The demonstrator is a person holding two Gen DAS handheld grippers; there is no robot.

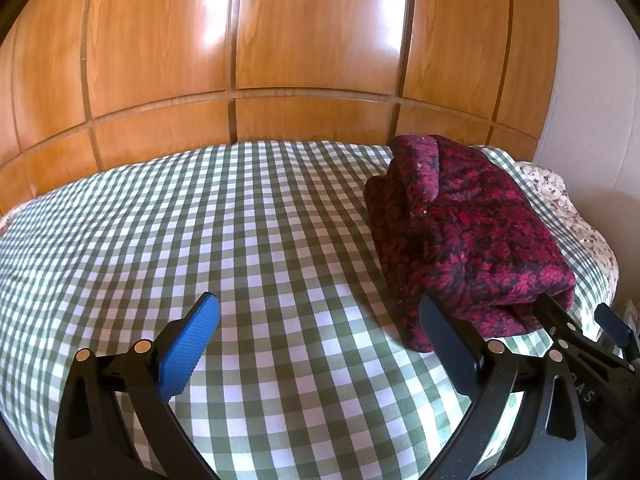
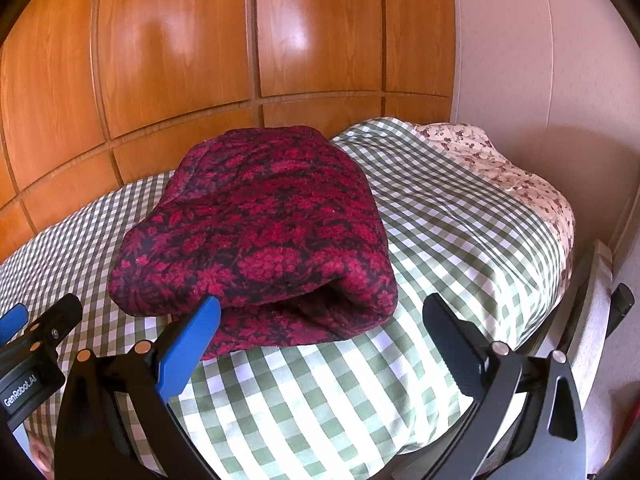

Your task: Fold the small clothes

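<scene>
A dark red and black patterned knit garment (image 1: 464,224) lies folded in a thick bundle on the green checked bedcover (image 1: 224,216). It also shows in the right wrist view (image 2: 264,224), just ahead of my right gripper. My left gripper (image 1: 320,312) is open and empty, to the left of the bundle, with its right finger near the bundle's front corner. My right gripper (image 2: 320,312) is open and empty, its jaws wide, just in front of the bundle's folded edge. The right gripper shows at the right edge of the left wrist view (image 1: 576,320).
A glossy wooden panelled wardrobe (image 1: 280,40) stands behind the bed. A floral pillow or sheet (image 2: 516,176) lies at the right end of the bed, by a pale wall (image 2: 532,48). The bed's right edge drops off near my right gripper.
</scene>
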